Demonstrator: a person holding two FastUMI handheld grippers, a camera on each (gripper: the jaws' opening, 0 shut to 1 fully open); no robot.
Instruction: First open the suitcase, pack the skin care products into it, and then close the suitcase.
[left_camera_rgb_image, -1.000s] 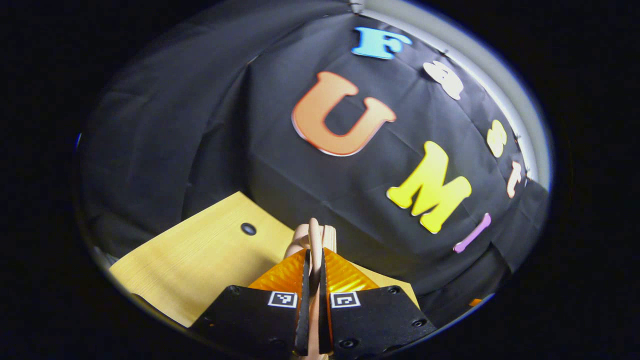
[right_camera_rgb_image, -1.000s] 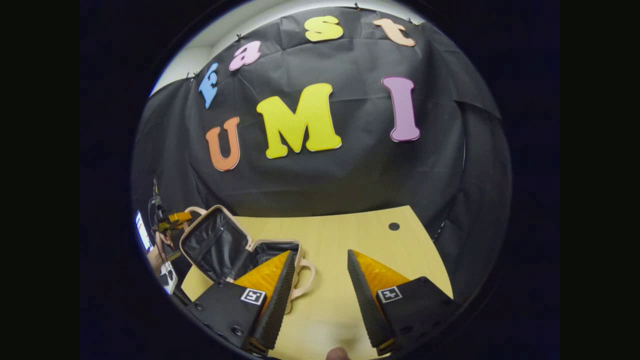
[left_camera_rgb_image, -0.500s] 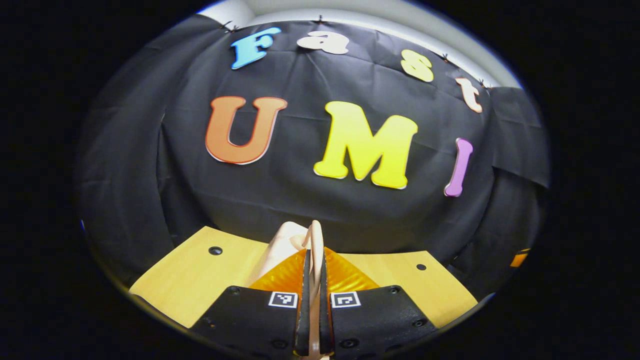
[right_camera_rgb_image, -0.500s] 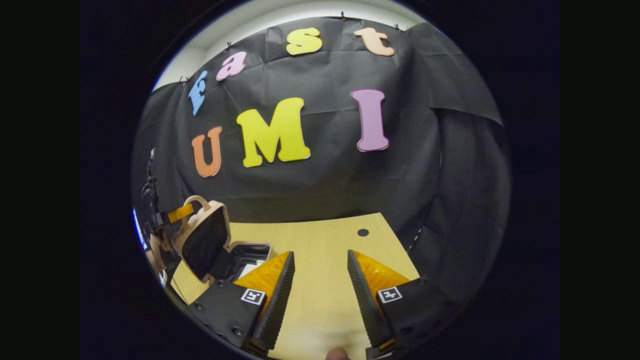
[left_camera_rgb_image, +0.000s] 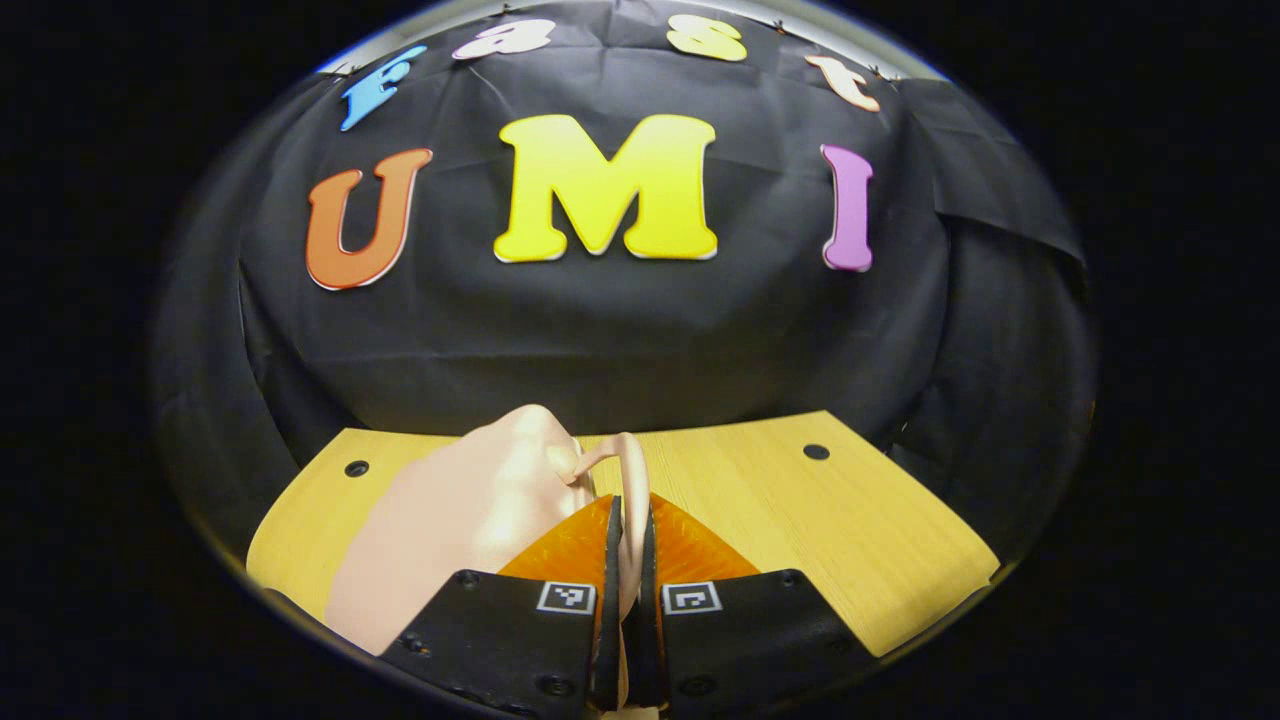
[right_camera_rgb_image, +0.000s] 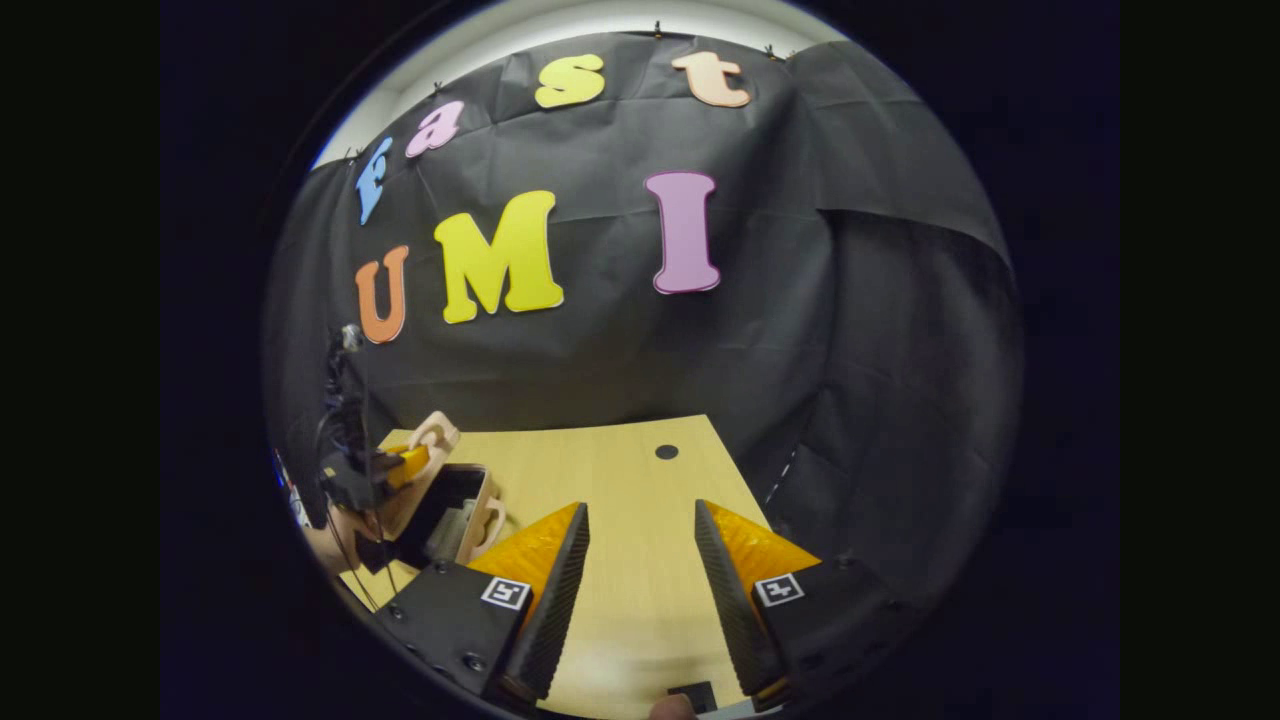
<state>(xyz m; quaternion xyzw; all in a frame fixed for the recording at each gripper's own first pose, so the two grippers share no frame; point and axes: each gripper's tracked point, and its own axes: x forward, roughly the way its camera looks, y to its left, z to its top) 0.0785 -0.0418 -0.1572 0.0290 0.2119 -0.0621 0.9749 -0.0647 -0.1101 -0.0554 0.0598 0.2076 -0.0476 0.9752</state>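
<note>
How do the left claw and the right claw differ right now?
The left claw is shut on the suitcase handle; the right claw is open and holds nothing. The left claw sits at the suitcase lid, which hangs partly open over the case in the right gripper view; the right claw hovers over the bare table, apart from the suitcase. Both point toward the booth's back wall.

My table (right_camera_rgb_image: 620, 480): light wood top, dark round holes. Pale pink suitcase (right_camera_rgb_image: 455, 500) sits on its left part, lid half-raised.
</note>
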